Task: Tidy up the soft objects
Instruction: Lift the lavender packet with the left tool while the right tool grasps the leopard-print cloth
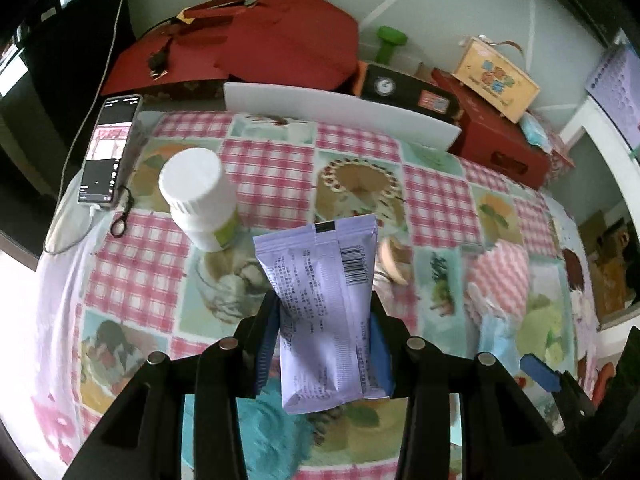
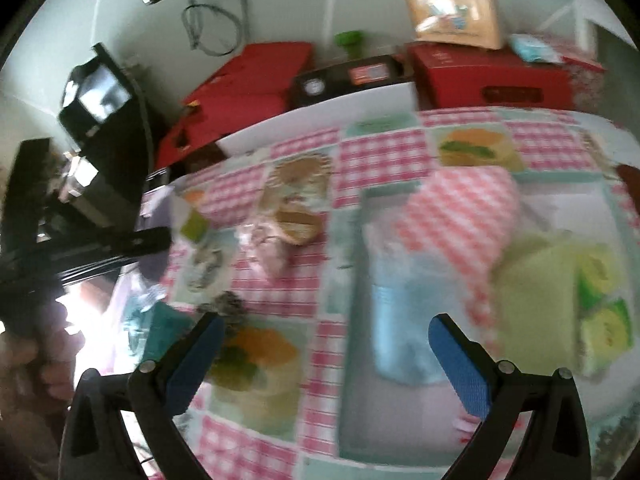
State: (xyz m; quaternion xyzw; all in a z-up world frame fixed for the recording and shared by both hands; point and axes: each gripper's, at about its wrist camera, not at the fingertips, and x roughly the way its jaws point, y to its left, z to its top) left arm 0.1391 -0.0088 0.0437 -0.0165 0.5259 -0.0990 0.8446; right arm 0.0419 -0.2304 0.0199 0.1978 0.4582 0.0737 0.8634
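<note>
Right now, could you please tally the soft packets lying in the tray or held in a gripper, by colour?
Lilac, held in the left gripper: 1, the lilac packet
Pink checked: 1, pink checked packet
Light blue: 1, light blue packet
Green: 1, green packet
Total: 4

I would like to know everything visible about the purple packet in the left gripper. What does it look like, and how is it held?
The purple packet is a soft, pale lilac pouch of glossy film with crimped ends. Its back faces the camera: a centre seam, small printed text, a barcode and a black mark near the top edge. It stands roughly upright, leaning a little, lifted above the checked tablecloth. The left gripper is shut on its lower half, a blue pad pressing each side. Nothing else touches it.
</note>
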